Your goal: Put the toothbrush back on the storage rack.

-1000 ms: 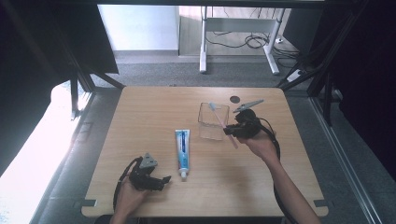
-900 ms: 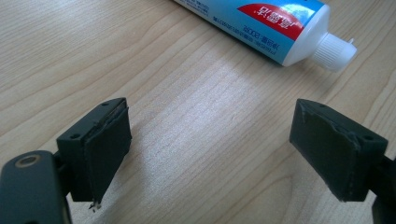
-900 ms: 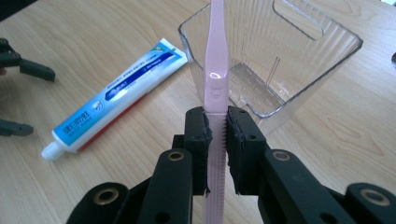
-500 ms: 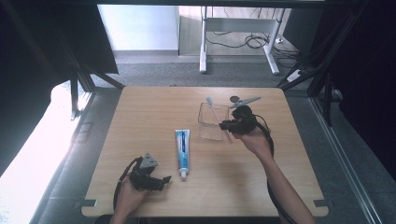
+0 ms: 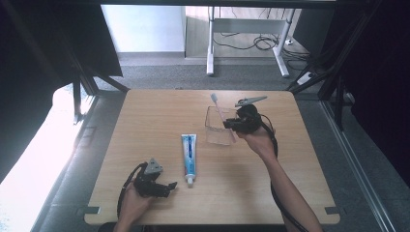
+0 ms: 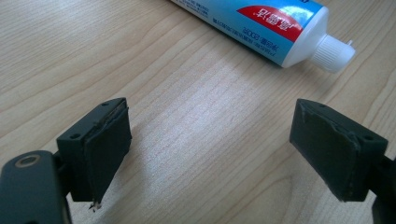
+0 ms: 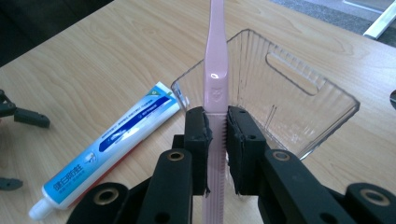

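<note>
My right gripper (image 7: pixel 215 135) is shut on a pink toothbrush (image 7: pixel 216 70), gripping its handle. The toothbrush (image 5: pixel 218 107) is held over a clear plastic box (image 5: pixel 216 134) on the table, tilted with its head up and away. In the high view the right gripper (image 5: pixel 230 123) hangs at the box's right rim. A blue and white toothpaste tube (image 5: pixel 189 153) lies flat on the table, cap toward me. My left gripper (image 5: pixel 167 188) rests near the table's front left, open, with bare wood between its pads (image 6: pixel 105 149). The tube's white cap (image 6: pixel 332 52) lies just beyond it.
The wooden table (image 5: pixel 145 116) has bare room at its left and front right. A small dark round object (image 7: pixel 392 99) lies beyond the box. Behind the table stand white desk legs (image 5: pixel 210 43) and cables on the floor.
The right gripper has carried the toothbrush slightly left over the clear box, and the brush now points more upward. The left gripper has not moved.
</note>
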A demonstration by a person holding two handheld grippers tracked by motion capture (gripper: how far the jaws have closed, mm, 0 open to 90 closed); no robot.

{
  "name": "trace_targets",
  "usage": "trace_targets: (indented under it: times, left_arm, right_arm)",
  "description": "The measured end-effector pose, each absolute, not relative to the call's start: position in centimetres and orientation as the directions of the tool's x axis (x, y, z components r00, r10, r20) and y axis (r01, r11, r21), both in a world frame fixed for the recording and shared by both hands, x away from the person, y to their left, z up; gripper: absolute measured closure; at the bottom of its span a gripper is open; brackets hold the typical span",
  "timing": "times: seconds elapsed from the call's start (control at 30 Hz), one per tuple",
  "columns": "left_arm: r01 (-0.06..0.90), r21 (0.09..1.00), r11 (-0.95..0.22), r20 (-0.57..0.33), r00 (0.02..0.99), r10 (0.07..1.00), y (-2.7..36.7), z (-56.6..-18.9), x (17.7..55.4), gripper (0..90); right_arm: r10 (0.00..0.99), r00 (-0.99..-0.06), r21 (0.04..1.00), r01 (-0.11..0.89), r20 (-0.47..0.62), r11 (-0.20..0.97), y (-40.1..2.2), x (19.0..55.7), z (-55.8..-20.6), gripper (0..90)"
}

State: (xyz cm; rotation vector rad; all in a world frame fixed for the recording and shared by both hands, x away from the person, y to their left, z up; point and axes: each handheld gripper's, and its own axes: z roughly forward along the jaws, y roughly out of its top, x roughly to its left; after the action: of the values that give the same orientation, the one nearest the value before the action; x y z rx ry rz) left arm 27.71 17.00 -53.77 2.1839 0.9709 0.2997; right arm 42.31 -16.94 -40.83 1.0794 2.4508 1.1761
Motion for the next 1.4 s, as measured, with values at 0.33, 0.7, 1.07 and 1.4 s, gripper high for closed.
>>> trace_targets:
  times: [0.33,0.7,1.07,1.4]
  left_arm:
    - [0.553,0.695,-0.460,-0.073,0.691,0.719,17.0,-53.8,27.7,12.9]
    - [0.553,0.694,-0.462,-0.073,0.692,0.718,17.0,-53.8,27.7,13.0]
    - [0.548,0.696,-0.463,-0.074,0.697,0.713,16.9,-53.7,27.7,13.0]
    - [0.547,0.701,-0.457,-0.084,0.701,0.709,16.9,-53.7,27.7,12.9]
  right_arm:
    - [0.704,-0.700,0.765,0.518,0.121,0.383,-16.6,43.2,-40.3,79.1]
    - [0.716,-0.690,0.777,0.506,0.105,0.374,-15.6,44.1,-40.0,79.1]
    - [0.729,-0.678,0.789,0.495,0.090,0.363,-14.9,45.3,-39.9,79.1]
    - [0.740,-0.668,0.776,0.506,0.076,0.377,-14.6,46.5,-40.9,79.0]
